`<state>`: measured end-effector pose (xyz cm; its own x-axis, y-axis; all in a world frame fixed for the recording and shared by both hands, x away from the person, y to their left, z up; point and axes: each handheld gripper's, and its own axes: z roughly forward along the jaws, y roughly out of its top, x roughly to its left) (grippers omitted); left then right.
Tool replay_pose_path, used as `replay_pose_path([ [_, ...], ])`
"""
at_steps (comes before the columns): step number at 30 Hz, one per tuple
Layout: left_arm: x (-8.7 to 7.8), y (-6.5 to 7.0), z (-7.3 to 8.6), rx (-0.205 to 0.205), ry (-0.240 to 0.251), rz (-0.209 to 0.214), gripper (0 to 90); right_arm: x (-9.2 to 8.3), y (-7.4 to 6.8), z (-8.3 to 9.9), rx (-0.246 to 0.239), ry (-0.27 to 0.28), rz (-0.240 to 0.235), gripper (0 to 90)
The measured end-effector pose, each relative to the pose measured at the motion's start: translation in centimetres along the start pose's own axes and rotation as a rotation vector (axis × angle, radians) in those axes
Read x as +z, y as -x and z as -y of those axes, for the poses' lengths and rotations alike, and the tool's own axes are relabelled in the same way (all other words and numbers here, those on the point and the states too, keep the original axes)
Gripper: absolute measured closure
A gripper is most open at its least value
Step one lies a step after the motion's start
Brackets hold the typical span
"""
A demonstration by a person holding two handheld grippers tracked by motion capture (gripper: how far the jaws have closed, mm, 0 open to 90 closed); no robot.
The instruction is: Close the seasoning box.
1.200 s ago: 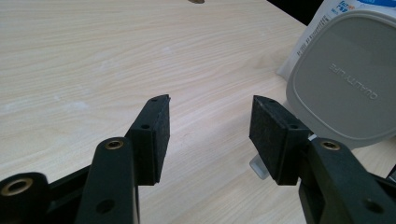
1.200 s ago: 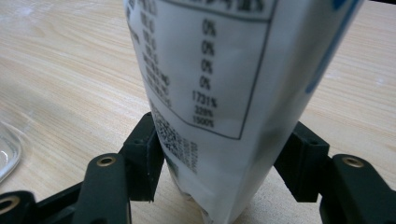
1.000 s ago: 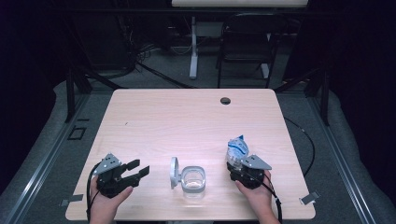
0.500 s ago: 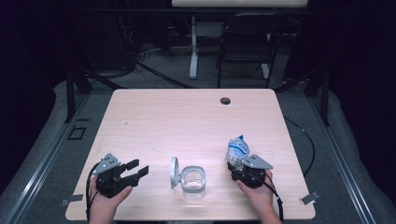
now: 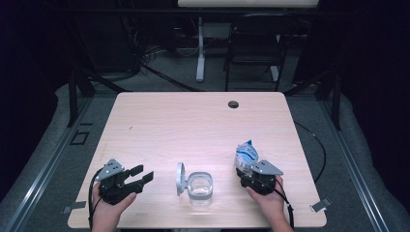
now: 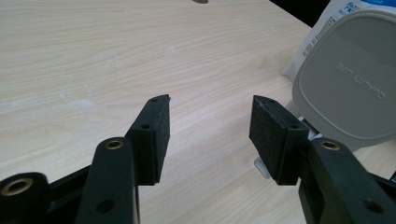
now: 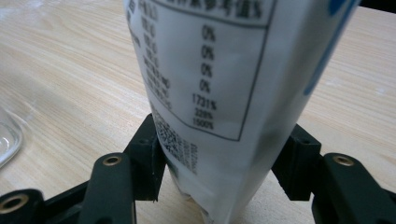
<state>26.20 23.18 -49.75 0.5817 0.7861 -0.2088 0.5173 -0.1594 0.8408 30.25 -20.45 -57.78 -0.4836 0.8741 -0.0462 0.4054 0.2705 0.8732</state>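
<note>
1. I see my right gripper (image 5: 250, 170) at the near right of the wooden table (image 5: 193, 125); its jaws stand wide around a white and blue pouch (image 5: 246, 153), and in the right gripper view the pads (image 7: 152, 161) press on both sides of the pouch (image 7: 224, 93); they have just been closing a little on it.
2. The pouch stands upright on the table, just beside the clear jar (image 5: 200, 186) and to its right in the high view; its printed panel faces the right gripper's camera.
3. My left gripper (image 5: 140, 175) rests at the near left, jaws wide apart with bare table between them; its fingers (image 6: 154, 135) point toward the jar.
4. The jar sits between the two grippers, near the front edge; its grey lid (image 5: 180, 178) stands upright on edge, touching the jar's left side; in the left gripper view the lid (image 6: 348, 84) rises just beyond the right-hand jaw.
</note>
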Motion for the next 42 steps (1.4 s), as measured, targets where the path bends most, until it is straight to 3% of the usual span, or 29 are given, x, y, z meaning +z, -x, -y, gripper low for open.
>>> replay_pose_path([
  [10, 0.0, -0.1, 0.1, -0.003, 0.002, -0.003, 48.6, -0.8, -0.1, -0.8, -0.037, 0.020, 0.001, 43.0],
  [24, 0.0, -0.1, 0.2, -0.012, -0.003, -0.003, 48.6, -1.6, -1.5, -1.9, -0.092, 0.048, -0.041, 43.0],
  [42, -0.2, -0.3, 0.1, -0.008, 0.000, -0.008, 48.6, -2.3, -4.0, -3.0, -0.205, 0.080, -0.090, 43.1],
])
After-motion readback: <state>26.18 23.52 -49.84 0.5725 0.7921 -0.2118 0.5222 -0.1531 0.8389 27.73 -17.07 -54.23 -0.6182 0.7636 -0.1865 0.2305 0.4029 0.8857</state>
